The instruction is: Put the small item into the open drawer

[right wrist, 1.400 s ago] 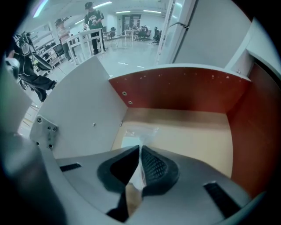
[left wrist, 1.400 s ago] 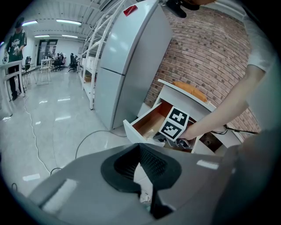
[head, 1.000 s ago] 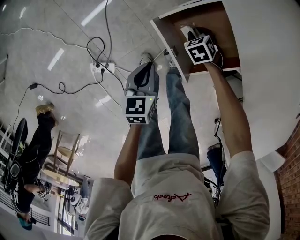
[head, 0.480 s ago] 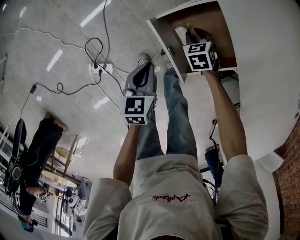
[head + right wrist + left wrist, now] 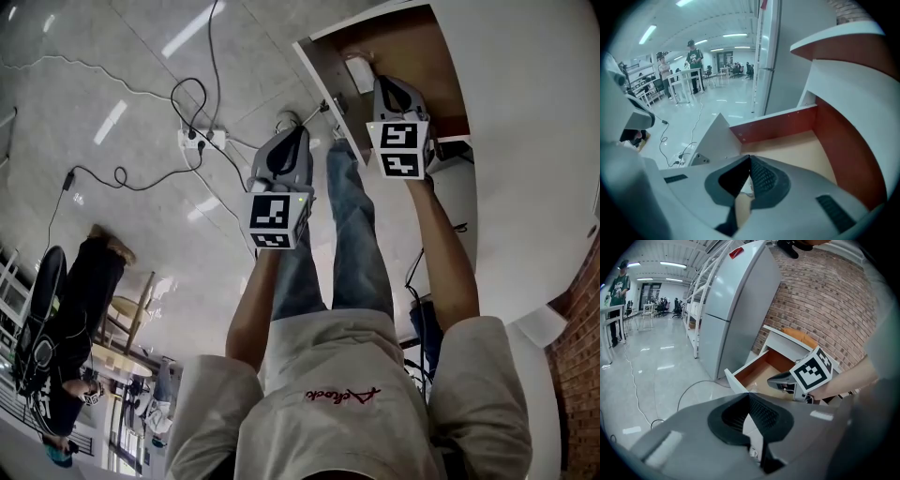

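while the right gripper point(image 5: 383, 84) hangs over the open drawer point(image 5: 417, 47), the small white item point(image 5: 359, 73) lies on the drawer floor by the front panel, just beside the gripper tip. right gripper view: jaws pressed together at the tips point(image 5: 750, 158), nothing pinched, brown drawer floor ahead. left gripper point(image 5: 297, 133) is over the floor, beside the drawer front, jaws also pressed together and empty point(image 5: 749, 397). power strip point(image 5: 202, 138) with cables on the floor. another person point(image 5: 70, 300) stands far left.
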`<state>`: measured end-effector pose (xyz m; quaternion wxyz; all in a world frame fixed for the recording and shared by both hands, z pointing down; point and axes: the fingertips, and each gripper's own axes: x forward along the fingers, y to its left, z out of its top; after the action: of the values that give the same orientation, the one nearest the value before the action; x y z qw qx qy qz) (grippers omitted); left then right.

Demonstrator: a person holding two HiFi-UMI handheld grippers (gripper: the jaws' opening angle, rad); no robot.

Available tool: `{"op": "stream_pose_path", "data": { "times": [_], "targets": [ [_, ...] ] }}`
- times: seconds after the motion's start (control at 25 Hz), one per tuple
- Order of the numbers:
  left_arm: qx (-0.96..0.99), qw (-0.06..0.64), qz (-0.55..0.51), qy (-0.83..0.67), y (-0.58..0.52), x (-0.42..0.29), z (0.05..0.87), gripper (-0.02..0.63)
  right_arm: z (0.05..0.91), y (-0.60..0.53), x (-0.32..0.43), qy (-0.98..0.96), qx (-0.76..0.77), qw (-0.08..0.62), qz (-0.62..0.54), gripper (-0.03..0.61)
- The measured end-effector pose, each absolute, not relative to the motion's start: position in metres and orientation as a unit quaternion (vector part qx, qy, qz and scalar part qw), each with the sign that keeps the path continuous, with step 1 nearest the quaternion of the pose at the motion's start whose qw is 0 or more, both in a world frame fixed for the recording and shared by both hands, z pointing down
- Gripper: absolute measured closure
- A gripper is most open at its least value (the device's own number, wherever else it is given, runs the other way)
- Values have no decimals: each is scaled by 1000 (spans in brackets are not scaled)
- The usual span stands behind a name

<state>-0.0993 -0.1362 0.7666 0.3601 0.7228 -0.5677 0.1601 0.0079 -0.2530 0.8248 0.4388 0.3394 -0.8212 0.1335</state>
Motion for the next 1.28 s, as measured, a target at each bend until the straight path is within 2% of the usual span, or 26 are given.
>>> {"op": "stream_pose_path", "data": {
  "times": [0.76, 1.28],
  "targets": [
    [730, 339, 161, -570, -143, -92, 739, 604, 734, -214, 14, -862, 369, 322, 133, 566],
    [738, 299, 141, -589, -161, -95, 668, 604, 658, -219, 17, -871, 386, 277, 123, 567]
  ]
}}
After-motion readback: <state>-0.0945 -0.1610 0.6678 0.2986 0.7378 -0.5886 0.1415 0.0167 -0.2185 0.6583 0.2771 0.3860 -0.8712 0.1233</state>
